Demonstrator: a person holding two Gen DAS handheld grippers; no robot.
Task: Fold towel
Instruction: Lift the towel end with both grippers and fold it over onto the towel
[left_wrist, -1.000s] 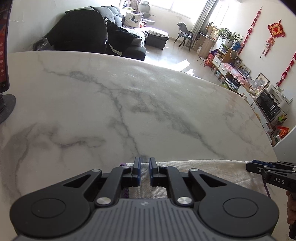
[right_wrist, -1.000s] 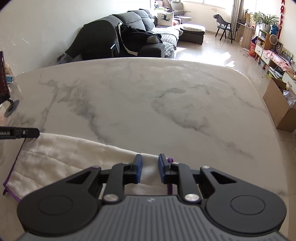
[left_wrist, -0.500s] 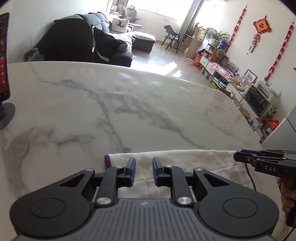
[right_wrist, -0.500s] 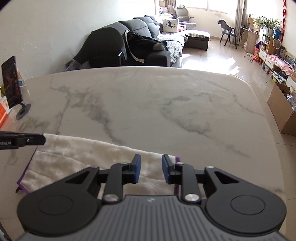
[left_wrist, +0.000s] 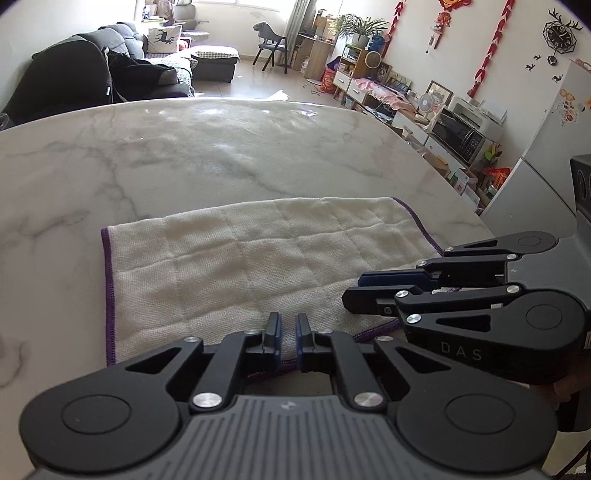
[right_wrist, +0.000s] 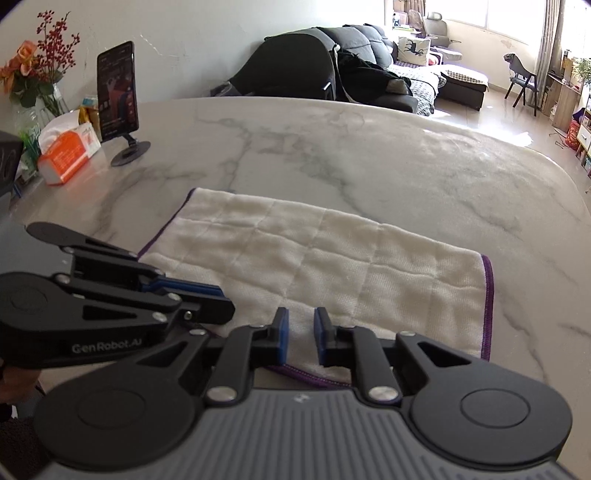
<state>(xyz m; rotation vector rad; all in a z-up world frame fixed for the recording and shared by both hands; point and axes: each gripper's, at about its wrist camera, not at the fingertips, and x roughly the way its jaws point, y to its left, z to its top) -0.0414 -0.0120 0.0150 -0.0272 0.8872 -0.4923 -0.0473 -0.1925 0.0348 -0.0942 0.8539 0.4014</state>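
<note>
A cream towel (left_wrist: 258, 258) with a purple hem lies flat as a wide strip on the marble table (left_wrist: 184, 155). My left gripper (left_wrist: 286, 317) hangs over the middle of its near edge. Its jaws are closing to a narrow slit, and no cloth is pinched up between them. My right gripper (right_wrist: 298, 314) is just beside it over the same edge of the towel (right_wrist: 332, 258). Its jaws are closing too but stand apart, with flat cloth showing in the gap. Each gripper appears from the side in the other's view: right gripper (left_wrist: 351, 291), left gripper (right_wrist: 229, 306).
At the table's far left stand a phone on a stand (right_wrist: 117, 92), an orange tissue box (right_wrist: 68, 151) and a vase of flowers (right_wrist: 33, 74). The table's edge (left_wrist: 480, 221) curves close past the towel's right end. A dark sofa stands beyond the table.
Both grippers drew back from the towel's far corners to its near edge and came close together. The towel has been let go and lies flat. The jaws widened, then narrowed again.
</note>
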